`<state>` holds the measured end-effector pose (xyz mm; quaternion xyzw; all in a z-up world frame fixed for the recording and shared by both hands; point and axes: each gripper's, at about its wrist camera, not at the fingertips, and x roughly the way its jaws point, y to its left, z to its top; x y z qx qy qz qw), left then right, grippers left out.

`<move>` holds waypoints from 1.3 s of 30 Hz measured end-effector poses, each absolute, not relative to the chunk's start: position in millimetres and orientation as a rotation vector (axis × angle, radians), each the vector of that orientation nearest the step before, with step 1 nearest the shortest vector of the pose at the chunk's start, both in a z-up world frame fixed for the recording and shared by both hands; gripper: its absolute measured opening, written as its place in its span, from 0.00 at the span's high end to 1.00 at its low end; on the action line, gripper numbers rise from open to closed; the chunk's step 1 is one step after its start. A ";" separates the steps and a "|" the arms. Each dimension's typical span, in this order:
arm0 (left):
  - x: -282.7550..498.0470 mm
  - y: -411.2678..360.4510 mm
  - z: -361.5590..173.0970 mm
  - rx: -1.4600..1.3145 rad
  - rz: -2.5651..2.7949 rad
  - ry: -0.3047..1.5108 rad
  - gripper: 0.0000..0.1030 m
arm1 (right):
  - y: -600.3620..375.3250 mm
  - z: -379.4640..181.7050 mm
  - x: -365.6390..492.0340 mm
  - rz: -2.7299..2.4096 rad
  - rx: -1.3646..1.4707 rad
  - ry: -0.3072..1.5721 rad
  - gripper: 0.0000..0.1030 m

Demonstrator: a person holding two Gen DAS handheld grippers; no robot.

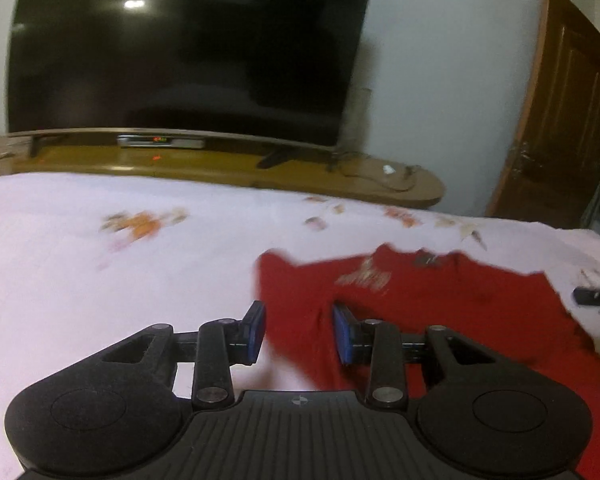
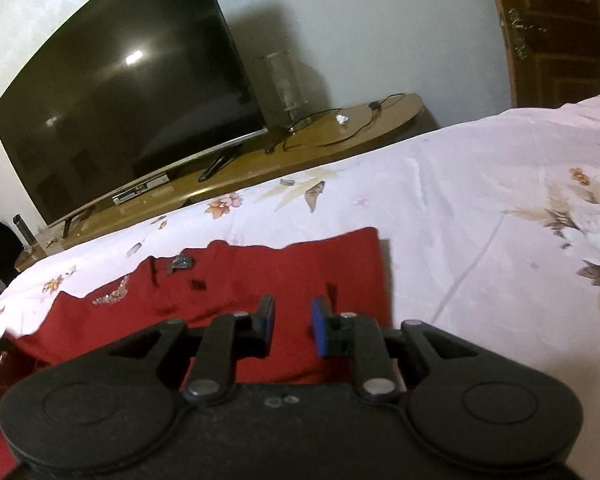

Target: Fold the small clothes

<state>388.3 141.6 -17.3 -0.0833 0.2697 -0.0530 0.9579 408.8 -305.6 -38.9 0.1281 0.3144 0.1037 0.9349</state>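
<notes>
Left wrist view: blurred. The left gripper (image 1: pixel 299 332) has its jaws parted, blue pads (image 1: pixel 342 334) visible, nothing pinched between them; the pads hang above the near left edge of the red garment (image 1: pixel 440 312). The garment lies flat on a white floral bedsheet (image 1: pixel 100 272), spread to the right of the gripper. It is deep red, creased, with a pale glittery motif (image 1: pixel 366 278) near its far edge and a small dark tag (image 1: pixel 426 259) at the neckline. The garment's left end looks smeared, so its exact outline cannot be told. A black tip of the other tool (image 1: pixel 598 295) shows at the garment's far right edge. Beyond the garment stand a wooden TV bench (image 1: pixel 228 168), a large dark television (image 1: pixel 188 52) and a brown door (image 1: pixel 560 120) to the right.

Right wrist view: sharper. The right gripper (image 2: pixel 293 326) has its jaws slightly apart with no cloth between the pads, hovering over the near right part of the red garment (image 2: pixel 260 272). The garment's right edge is straight, just beside the gripper's right finger. Sequin-like trim (image 2: pixel 114 294) sits toward the garment's left, a grey neck label (image 2: pixel 180 263) at its far edge. Bedsheet (image 2: pixel 480 200) extends right of the garment. Behind it: television (image 2: pixel 128 108), bench (image 2: pixel 320 136) with a cable, a clear cylinder (image 2: pixel 282 80).
</notes>
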 end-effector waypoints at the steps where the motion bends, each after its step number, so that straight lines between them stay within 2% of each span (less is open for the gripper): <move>1: 397.6 137.7 -14.8 -0.190 -0.125 0.539 0.66 | -300.3 -39.4 414.3 0.219 0.256 0.647 0.80; 7: 392.2 144.6 -6.9 -0.241 -0.116 0.509 0.66 | -280.2 -51.2 426.6 0.233 0.157 0.694 0.80; 13: 411.6 156.8 -15.3 -0.290 -0.119 0.527 0.66 | -288.6 -55.4 426.4 0.234 0.209 0.696 0.80; 19: 458.6 123.5 -64.0 -0.233 -0.127 0.665 0.66 | -253.4 -57.4 446.9 0.274 0.116 0.682 0.77; 20: 458.8 126.8 -72.6 -0.224 -0.118 0.656 0.66 | -249.5 -64.4 453.1 0.238 0.065 0.704 0.79; 21: 455.0 133.8 -75.4 -0.252 -0.121 0.627 0.67 | -251.6 -72.0 459.4 0.206 0.042 0.732 0.88; 22: 453.5 138.5 -74.3 -0.279 -0.120 0.632 0.66 | -261.4 -75.7 461.8 0.202 0.073 0.716 0.93; 24: 449.3 139.6 -66.5 -0.247 -0.094 0.634 0.66 | -272.6 -72.4 464.5 0.182 0.114 0.731 0.97; 26: 442.0 145.9 -58.4 -0.279 -0.078 0.628 0.66 | -271.6 -67.3 462.4 0.175 0.093 0.736 0.96; 28: 423.3 155.0 -44.7 -0.297 -0.063 0.575 0.66 | -268.8 -57.1 452.1 0.172 0.096 0.706 0.75; 31: 398.8 155.4 -39.3 -0.287 -0.073 0.568 0.66 | -264.1 -43.9 425.3 0.225 0.089 0.648 0.74; 34: 390.9 148.8 -61.0 -0.164 -0.029 0.694 0.66 | -257.2 -54.2 410.9 0.276 0.035 0.686 0.77; 36: 376.5 159.2 -69.2 -0.213 -0.011 0.681 0.66 | -260.8 -71.8 409.2 0.221 -0.015 0.730 0.79; 38: 364.3 167.2 -62.8 -0.233 0.028 0.682 0.66 | -272.8 -65.1 405.2 0.205 0.054 0.734 0.80; 39: 357.0 171.1 -59.4 -0.252 0.042 0.679 0.66 | -276.3 -58.5 400.8 0.192 0.066 0.724 0.77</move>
